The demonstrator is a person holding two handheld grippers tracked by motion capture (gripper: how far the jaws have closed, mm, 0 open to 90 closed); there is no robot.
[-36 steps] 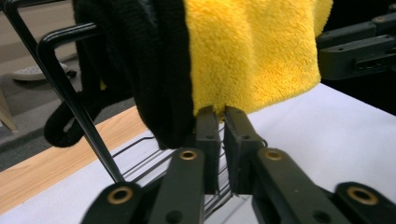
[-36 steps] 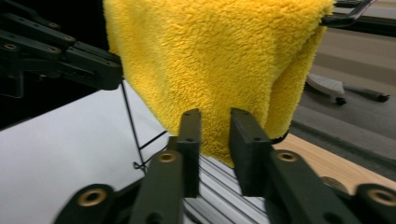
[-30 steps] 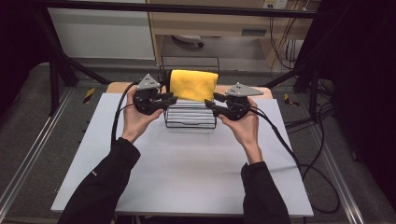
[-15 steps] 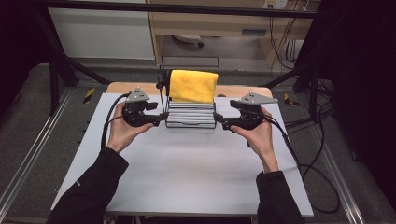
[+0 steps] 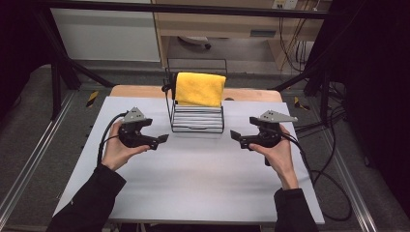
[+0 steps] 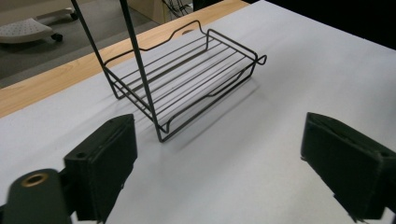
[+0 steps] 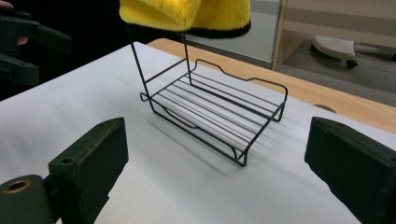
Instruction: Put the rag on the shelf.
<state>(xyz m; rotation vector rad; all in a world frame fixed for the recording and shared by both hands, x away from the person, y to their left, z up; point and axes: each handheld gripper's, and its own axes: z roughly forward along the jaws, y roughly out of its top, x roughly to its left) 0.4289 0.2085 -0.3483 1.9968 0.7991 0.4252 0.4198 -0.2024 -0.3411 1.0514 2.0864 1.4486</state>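
A black wire rack (image 5: 197, 121) stands at the back middle of the white table, and a yellow towel (image 5: 200, 88) hangs over its top bar. My left gripper (image 5: 162, 139) hovers left of the rack, jaws open and empty, pointing right. On the other side, my right gripper (image 5: 234, 136) is open and empty too, pointing left. In the left gripper view the rack's tray (image 6: 187, 84) lies ahead between the two jaws. The right gripper view has the rack tray (image 7: 219, 112) ahead, the towel (image 7: 187, 14) above it, and the left gripper (image 7: 28, 42) far off.
The white tabletop (image 5: 193, 183) lies on a wooden board (image 5: 140, 91) whose edge shows at the back. Black frame bars (image 5: 63, 72) slant at both sides. Cables (image 5: 329, 174) trail off to the right. A chair base (image 5: 193, 42) sits on the floor behind.
Both grippers have drawn back from the rack's sides, outward and toward the person. They now stand apart from the rack with open jaws.
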